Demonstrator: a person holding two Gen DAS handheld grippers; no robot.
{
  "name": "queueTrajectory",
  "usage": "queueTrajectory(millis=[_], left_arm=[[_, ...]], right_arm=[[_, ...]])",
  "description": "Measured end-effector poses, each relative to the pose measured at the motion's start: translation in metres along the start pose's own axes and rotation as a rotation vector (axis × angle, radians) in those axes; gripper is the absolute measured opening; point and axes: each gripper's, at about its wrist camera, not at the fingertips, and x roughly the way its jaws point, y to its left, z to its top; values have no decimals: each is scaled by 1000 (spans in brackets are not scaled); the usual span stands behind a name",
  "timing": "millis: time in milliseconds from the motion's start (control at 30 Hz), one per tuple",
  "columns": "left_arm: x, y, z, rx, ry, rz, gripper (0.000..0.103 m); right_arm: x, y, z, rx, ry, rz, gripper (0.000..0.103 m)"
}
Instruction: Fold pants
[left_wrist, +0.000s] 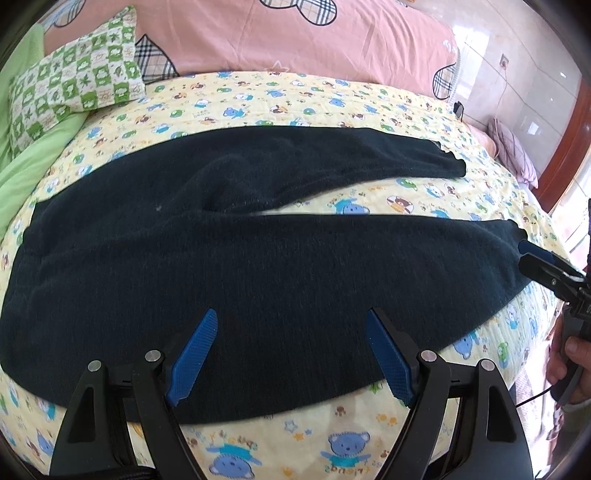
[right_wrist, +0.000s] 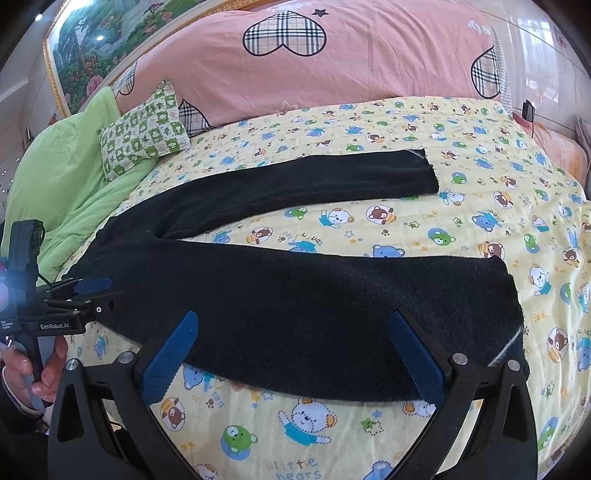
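Flat on the bedspread (right_wrist: 369, 122) lie dark pants (right_wrist: 295, 306); both tools (left_wrist: 291, 325) (right_wrist: 293, 328) gape wide, empty.

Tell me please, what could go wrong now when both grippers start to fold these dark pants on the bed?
1. Both the left gripper and the right gripper are open over the near leg of the pants; the fingers may also pinch the bear-print quilt underneath and lift it.
2. The two legs lie spread apart, so the fold may come out crooked.
3. The near leg lies at the bed edge and may slide off.
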Motion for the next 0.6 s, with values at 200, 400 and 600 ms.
queueTrajectory(millis=[200, 400, 600], left_arm=[[10, 7, 28, 13, -7, -4, 83], [23, 9, 57, 41, -6, -1, 83], [37, 5, 83, 73, -2, -10, 83]], right_arm=[[6, -15, 21, 16, -5, -1, 103], [15, -30, 44, 29, -14, 10, 103], [28, -49, 69, 39, -6, -1, 103]])
